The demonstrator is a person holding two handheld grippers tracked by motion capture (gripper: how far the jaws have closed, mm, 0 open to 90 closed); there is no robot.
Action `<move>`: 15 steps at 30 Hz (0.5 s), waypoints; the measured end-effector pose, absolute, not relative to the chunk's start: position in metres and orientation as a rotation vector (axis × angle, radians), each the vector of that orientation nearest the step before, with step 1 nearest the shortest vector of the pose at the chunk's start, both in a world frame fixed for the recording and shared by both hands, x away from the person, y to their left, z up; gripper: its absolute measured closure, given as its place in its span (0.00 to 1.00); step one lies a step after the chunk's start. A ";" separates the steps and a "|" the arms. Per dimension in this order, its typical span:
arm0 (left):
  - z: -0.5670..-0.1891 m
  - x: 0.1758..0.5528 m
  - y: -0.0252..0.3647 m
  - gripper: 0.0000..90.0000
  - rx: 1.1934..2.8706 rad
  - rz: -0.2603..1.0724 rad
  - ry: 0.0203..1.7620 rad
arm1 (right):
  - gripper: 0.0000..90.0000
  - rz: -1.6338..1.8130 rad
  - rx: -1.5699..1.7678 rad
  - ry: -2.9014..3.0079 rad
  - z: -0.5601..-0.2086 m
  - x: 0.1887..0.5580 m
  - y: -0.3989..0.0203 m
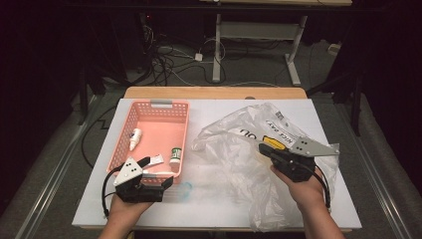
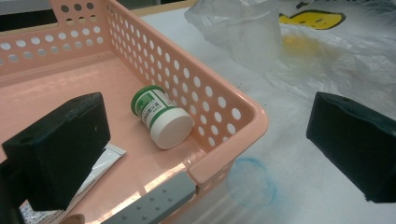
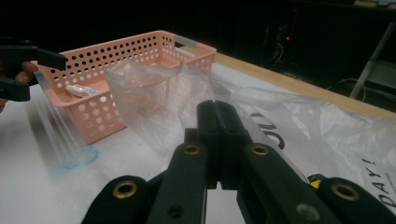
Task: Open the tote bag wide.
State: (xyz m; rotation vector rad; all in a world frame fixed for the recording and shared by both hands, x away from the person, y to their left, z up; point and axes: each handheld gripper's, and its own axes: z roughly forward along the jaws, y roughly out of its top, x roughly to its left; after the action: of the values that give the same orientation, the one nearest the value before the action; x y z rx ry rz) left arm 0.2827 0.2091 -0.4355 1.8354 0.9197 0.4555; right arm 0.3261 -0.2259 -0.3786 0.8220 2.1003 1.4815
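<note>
Pinching plastic bag edge, seemingly: right gripper fingers.

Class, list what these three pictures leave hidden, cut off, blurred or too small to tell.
- Jar label: left gripper view, print too small to read.
- Tube: left gripper view, mostly behind the left gripper's black jaw.
- Bag lettering: high view, crumpled folds and the right gripper cover part.
- Dropper bottle: high view, too small for detail.
</note>
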 end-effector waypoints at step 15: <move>-0.439 0.276 0.213 0.00 1.837 0.469 0.937 | 1.00 1.564 0.757 1.964 -0.346 0.316 -0.242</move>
State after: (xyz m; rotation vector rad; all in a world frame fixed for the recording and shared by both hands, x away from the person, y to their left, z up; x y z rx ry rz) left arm 0.2762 0.2132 -0.4393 1.8369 0.9373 0.4693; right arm 0.3160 -0.2425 -0.3456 0.7570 1.9639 1.5640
